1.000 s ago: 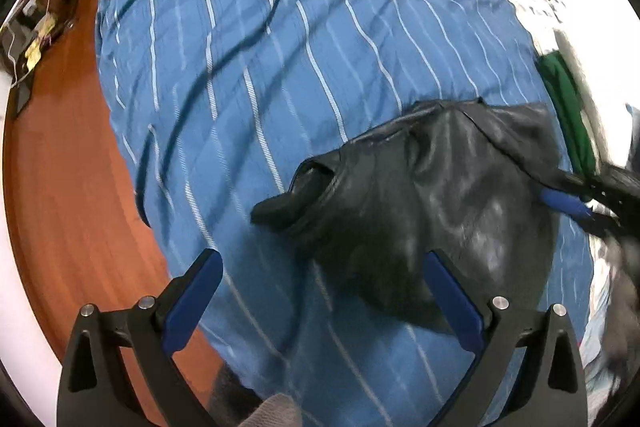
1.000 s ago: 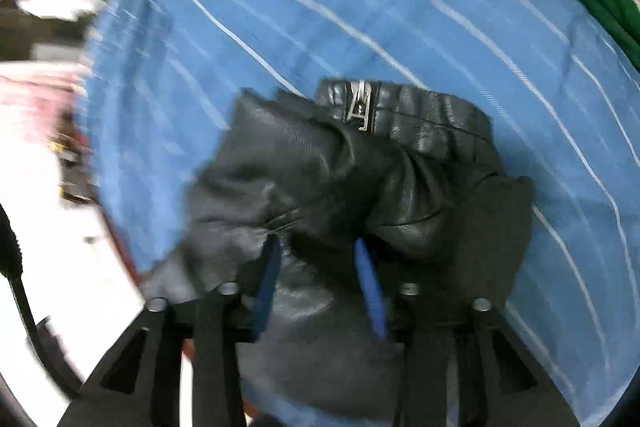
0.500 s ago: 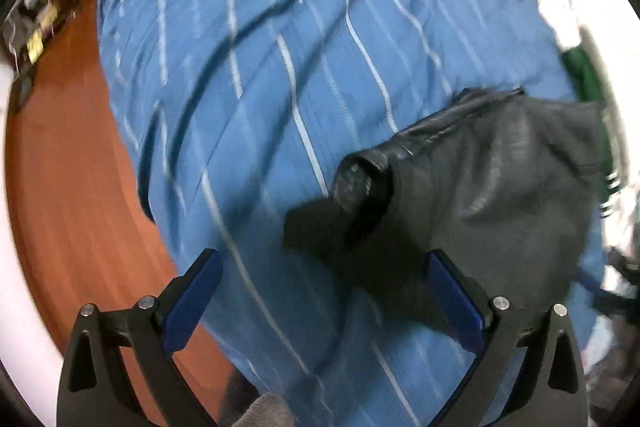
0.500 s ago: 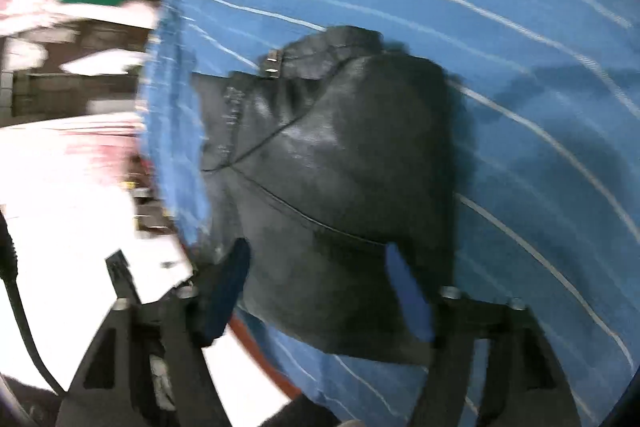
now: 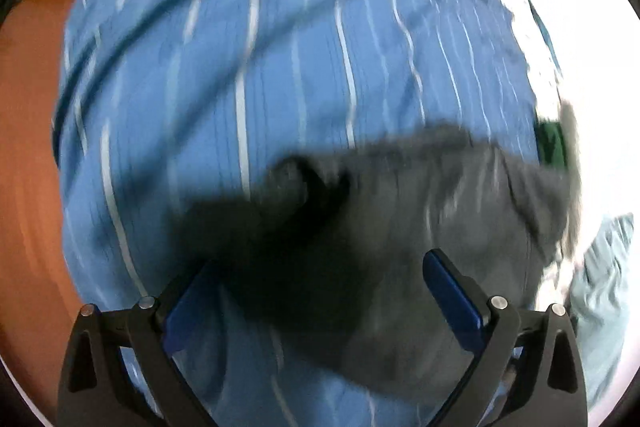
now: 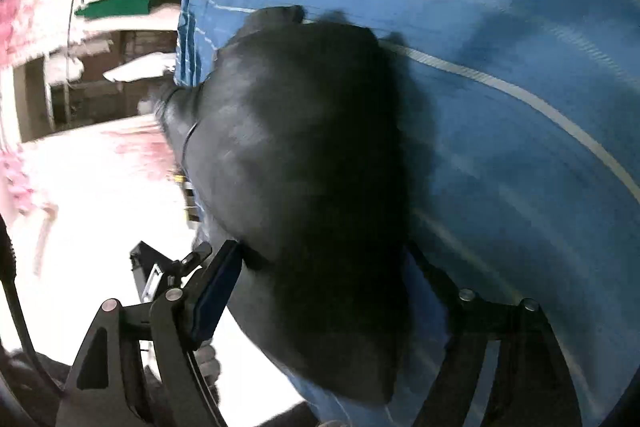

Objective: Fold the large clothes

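Seemingly, garment (image 5: pixel 420 227) between left claw (image 5: pixel 320 287)

A second ago the right gripper (image 6: pixel 320 291) pinched a bunched fold of the black leather garment (image 6: pixel 304 163); its jaws are now opening and the leather lies flatter between them, unpressed. In the left wrist view the garment (image 5: pixel 392 251) has slid from mid-right to the lower centre, between the left gripper's (image 5: pixel 320 303) slightly closing jaws.
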